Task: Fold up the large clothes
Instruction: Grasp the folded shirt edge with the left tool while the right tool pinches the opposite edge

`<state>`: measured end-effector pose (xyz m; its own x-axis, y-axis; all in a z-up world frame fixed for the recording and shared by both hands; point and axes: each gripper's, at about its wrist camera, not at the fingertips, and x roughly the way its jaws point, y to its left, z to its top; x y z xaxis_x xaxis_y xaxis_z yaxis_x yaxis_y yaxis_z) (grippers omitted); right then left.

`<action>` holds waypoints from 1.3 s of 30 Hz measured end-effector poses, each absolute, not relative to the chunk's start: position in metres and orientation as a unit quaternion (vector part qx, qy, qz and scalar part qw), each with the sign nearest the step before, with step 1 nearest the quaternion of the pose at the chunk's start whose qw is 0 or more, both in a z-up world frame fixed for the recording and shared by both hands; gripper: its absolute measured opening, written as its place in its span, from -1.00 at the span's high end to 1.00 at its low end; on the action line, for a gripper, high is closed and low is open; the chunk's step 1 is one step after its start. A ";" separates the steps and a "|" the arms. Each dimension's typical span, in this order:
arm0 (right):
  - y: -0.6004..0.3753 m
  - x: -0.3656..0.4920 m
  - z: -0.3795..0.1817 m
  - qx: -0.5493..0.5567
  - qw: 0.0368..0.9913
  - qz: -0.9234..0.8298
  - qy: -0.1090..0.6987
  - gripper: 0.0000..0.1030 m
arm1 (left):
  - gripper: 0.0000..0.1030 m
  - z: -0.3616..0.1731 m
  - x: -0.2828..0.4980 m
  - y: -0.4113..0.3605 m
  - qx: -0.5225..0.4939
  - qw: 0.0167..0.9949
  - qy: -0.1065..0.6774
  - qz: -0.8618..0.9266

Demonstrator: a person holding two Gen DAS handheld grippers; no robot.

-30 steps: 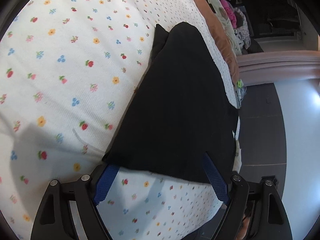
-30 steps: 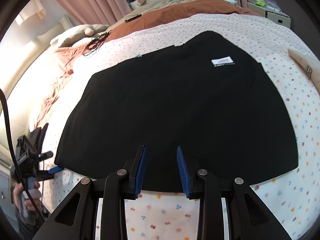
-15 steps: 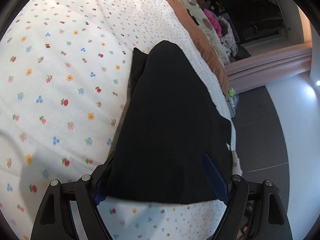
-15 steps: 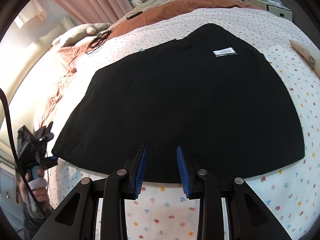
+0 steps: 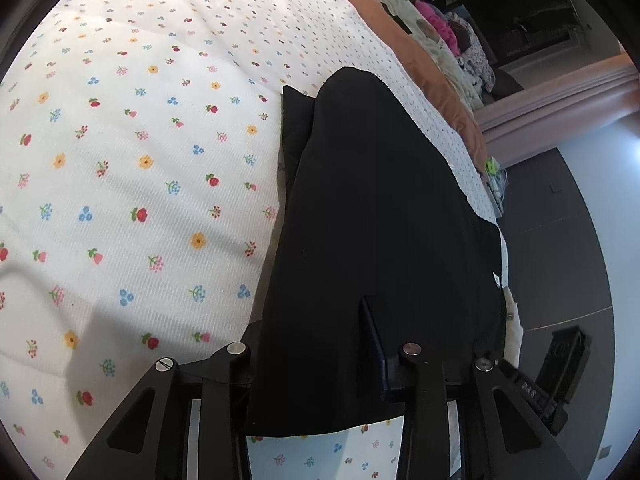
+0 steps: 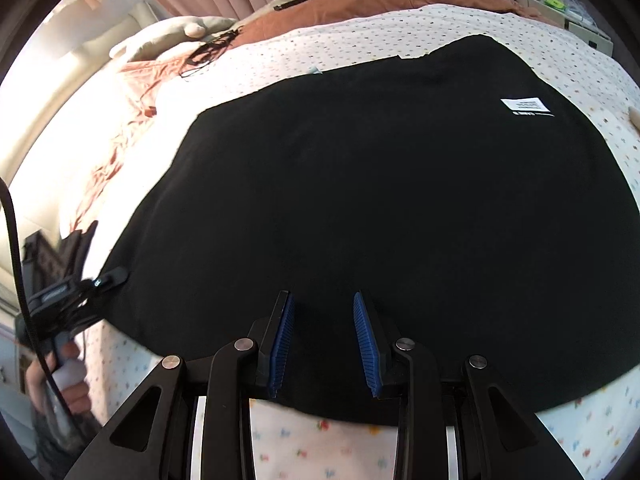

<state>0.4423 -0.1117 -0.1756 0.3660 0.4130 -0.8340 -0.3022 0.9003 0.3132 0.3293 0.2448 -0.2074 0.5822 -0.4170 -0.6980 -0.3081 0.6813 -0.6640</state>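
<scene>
One black garment (image 5: 380,240) lies spread flat on the flowered bedsheet (image 5: 140,160), and in the left wrist view you see it stretching away from your left tongs (image 5: 316,364) toward the far side of the bed. Its near corner fills the gap between the two fingers: the left tongs have just been closing, and the cloth sits between them, draped over the left finger so that only the one blue pad (image 5: 374,344) on the right shows. Whether the pads already press the fabric you cannot tell from here. A second layer of black cloth peeks out along the garment's far left edge. Beyond the sheet runs one rust-brown blanket (image 5: 440,92), with a heap of clothes at the far end of it.

In the right wrist view the same garment (image 6: 380,208) covers most of the bed, with one white label (image 6: 526,105) near its far right corner. Your right tongs (image 6: 324,340) stand narrow over the near hem, both blue pads visible, with a gap between them and nothing clamped. At the left edge your other hand (image 6: 60,376) holds the left tongs (image 6: 106,278) at the garment's left corner. One dark cable (image 6: 208,50) lies tangled on the sheet (image 6: 320,440) near the brown blanket (image 6: 380,0).
</scene>
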 end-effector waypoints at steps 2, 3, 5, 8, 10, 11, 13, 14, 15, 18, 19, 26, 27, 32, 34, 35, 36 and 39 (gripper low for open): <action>-0.107 0.454 -0.177 0.046 0.827 0.208 0.520 0.39 | 0.29 -0.207 0.331 0.243 -0.390 0.797 0.460 -0.032; -0.104 0.461 -0.178 0.041 0.828 0.204 0.520 0.39 | 0.30 -0.207 0.331 0.242 -0.386 0.798 0.462 -0.030; -0.099 0.474 -0.180 0.033 0.830 0.196 0.520 0.40 | 0.30 -0.208 0.333 0.240 -0.383 0.797 0.466 -0.026; -0.093 0.492 -0.180 0.025 0.833 0.189 0.520 0.40 | 0.30 -0.208 0.334 0.239 -0.383 0.794 0.471 -0.023; -0.088 0.507 -0.180 0.018 0.834 0.184 0.519 0.40 | 0.30 -0.207 0.335 0.238 -0.381 0.793 0.475 -0.020; -0.084 0.515 -0.179 0.014 0.835 0.182 0.519 0.40 | 0.30 -0.206 0.335 0.237 -0.378 0.794 0.477 -0.018; -0.078 0.531 -0.179 0.011 0.835 0.183 0.519 0.40 | 0.31 -0.205 0.336 0.234 -0.371 0.795 0.479 -0.014; -0.075 0.539 -0.179 0.011 0.835 0.183 0.519 0.40 | 0.31 -0.206 0.336 0.234 -0.370 0.795 0.480 -0.013; -0.074 0.545 -0.180 0.012 0.834 0.182 0.521 0.42 | 0.31 -0.206 0.336 0.234 -0.371 0.795 0.480 -0.013; -0.072 0.567 -0.183 0.022 0.834 0.168 0.526 0.60 | 0.31 -0.208 0.337 0.234 -0.374 0.793 0.480 -0.013; -0.072 0.575 -0.184 0.028 0.833 0.162 0.528 0.67 | 0.31 -0.209 0.337 0.234 -0.374 0.793 0.480 -0.013; -0.067 0.612 -0.188 0.029 0.835 0.144 0.530 0.74 | 0.31 -0.211 0.336 0.233 -0.377 0.793 0.478 -0.008; -0.066 0.617 -0.188 0.029 0.836 0.142 0.529 0.74 | 0.31 -0.211 0.335 0.233 -0.378 0.793 0.478 -0.008; -0.062 0.636 -0.190 0.034 0.837 0.135 0.529 0.74 | 0.30 -0.214 0.333 0.236 -0.386 0.789 0.477 -0.010; -0.059 0.643 -0.190 0.036 0.837 0.134 0.529 0.74 | 0.30 -0.214 0.332 0.237 -0.386 0.790 0.476 -0.011; -0.058 0.646 -0.191 0.038 0.836 0.134 0.530 0.74 | 0.30 -0.214 0.332 0.237 -0.386 0.790 0.476 -0.012; -0.058 0.649 -0.191 0.040 0.836 0.134 0.531 0.74 | 0.30 -0.214 0.331 0.238 -0.386 0.790 0.476 -0.012; -0.056 0.661 -0.195 0.041 0.834 0.132 0.534 0.74 | 0.30 -0.214 0.330 0.238 -0.388 0.789 0.476 -0.013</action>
